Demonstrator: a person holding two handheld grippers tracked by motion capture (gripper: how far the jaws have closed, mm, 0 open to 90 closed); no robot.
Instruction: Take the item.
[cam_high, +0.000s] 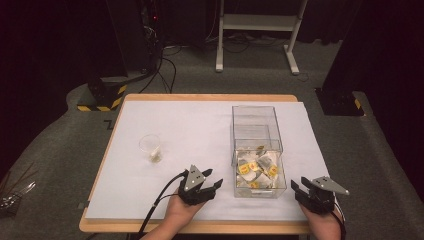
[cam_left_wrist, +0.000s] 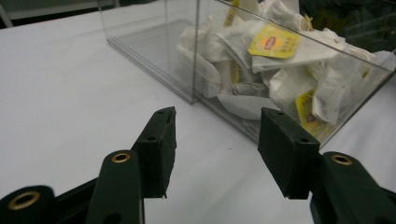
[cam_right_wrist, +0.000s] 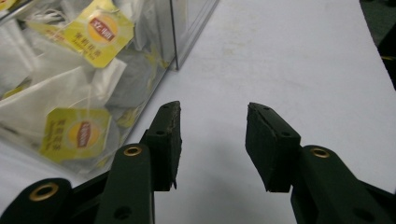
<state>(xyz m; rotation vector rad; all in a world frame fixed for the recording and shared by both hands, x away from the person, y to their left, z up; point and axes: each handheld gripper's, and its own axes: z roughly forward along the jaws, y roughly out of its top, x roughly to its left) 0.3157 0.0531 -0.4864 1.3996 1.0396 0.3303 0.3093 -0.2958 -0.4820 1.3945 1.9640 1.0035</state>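
High view: clear plastic box standing right of centre on the white counter, divided into two compartments, the near one heaped with tea bags bearing yellow tags, the far one bare. Left tongs resting low on the counter just beside the box's near left corner, jaws spread, gripping nothing. Right tongs near the box's near right corner, likewise spread and gripping nothing. Small clear cup well apart to the left, something pale lying at its bottom.

Left gripper view: left tongs parted over bare white surface, box wall close ahead, tea bags pressed against the clear side.

Right gripper view: right tongs parted too, box off to the left, yellow-tagged tea bags visible through its wall.
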